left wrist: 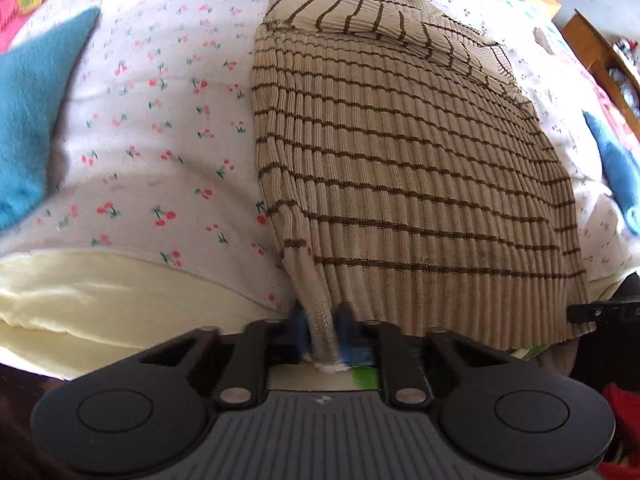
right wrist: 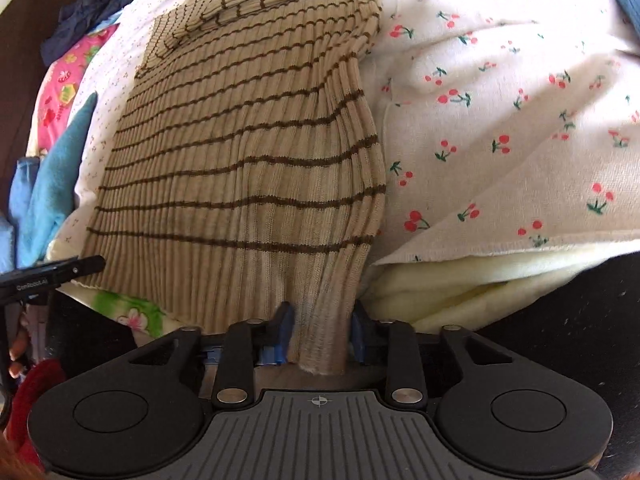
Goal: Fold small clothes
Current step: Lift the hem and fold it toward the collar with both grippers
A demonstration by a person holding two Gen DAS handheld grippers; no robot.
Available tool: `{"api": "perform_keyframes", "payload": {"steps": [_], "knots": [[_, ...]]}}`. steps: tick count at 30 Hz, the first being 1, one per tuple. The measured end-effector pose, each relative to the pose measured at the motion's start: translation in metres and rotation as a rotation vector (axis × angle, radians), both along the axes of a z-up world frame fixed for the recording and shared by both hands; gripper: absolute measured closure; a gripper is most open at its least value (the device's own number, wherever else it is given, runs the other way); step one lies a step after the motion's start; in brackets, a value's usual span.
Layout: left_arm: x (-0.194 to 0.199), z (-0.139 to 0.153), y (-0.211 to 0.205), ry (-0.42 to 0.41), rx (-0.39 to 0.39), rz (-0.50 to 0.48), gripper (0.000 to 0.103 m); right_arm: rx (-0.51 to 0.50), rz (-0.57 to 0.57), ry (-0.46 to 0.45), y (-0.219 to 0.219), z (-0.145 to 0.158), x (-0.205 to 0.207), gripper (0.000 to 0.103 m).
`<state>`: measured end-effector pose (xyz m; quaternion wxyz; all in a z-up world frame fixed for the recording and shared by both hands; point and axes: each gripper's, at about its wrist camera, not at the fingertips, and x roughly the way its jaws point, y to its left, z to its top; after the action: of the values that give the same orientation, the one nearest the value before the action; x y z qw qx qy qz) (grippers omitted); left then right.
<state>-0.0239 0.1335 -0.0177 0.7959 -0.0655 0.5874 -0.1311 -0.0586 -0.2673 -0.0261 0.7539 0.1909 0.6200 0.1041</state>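
Note:
A beige ribbed sweater with thin brown stripes (left wrist: 400,152) lies flat on a white cherry-print sheet (left wrist: 160,120), its sleeves folded across the far end. My left gripper (left wrist: 322,336) is shut on the sweater's near-left hem corner, at the bed's edge. In the right wrist view the same sweater (right wrist: 248,140) stretches away from me, and my right gripper (right wrist: 322,334) is shut on its near-right hem corner. The hem is pulled taut between the two. The other gripper's tip shows at the edge of each view, in the left wrist view (left wrist: 600,312) and in the right wrist view (right wrist: 48,272).
Blue towels (left wrist: 36,128) lie left and right (left wrist: 616,168) of the sweater. A cream blanket (left wrist: 100,304) hangs under the sheet at the bed's edge. Dark clothes (right wrist: 92,4) and a pink cloth (right wrist: 64,96) sit at the far left. Wooden furniture (left wrist: 600,52) stands beyond the bed.

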Motion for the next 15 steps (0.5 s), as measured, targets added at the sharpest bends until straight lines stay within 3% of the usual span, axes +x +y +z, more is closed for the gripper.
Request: {"api": "perform_keyframes", "payload": {"steps": [4,9,15], "knots": [[0.009,0.007,0.014,-0.026,-0.201,0.110,0.090,0.154,-0.131,-0.064,-0.014,0.003,-0.004,0.095],[0.049,0.029,0.012,-0.139,-0.417,0.177,0.091,0.332,-0.256,-0.305,-0.017,0.037,0.021,0.095],[0.120,0.051,0.013,-0.342,-0.486,0.273,0.091,0.363,-0.369,-0.547,-0.022,0.075,0.091,0.095]]}}
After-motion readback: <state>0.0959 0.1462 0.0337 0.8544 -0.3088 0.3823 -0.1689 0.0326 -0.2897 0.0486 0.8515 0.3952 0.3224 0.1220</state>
